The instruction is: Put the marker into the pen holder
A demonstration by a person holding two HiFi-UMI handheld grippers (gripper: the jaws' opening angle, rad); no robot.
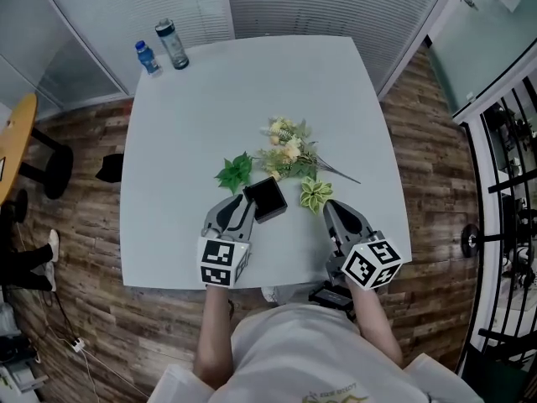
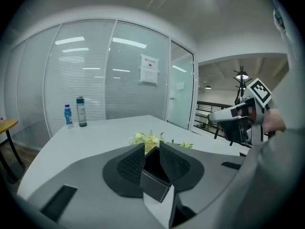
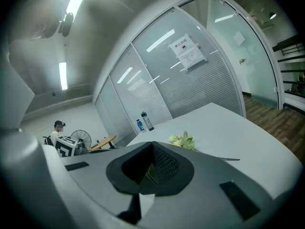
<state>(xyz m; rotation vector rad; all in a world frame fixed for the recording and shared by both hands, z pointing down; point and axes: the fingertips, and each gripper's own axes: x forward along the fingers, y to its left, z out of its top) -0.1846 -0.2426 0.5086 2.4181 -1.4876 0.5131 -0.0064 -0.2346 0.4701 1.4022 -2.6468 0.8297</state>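
The black square pen holder stands on the white table, just in front of the flowers. In the left gripper view the pen holder sits between the two pads, its dark opening facing up and its sides against them. My left gripper is shut on it. To the right, my right gripper rests low over the table with its jaws together and nothing held. No marker shows in any view.
A bunch of artificial flowers and green leaves lies just beyond both grippers. Two bottles stand at the table's far left corner. The near table edge runs right behind the grippers, against the person's body.
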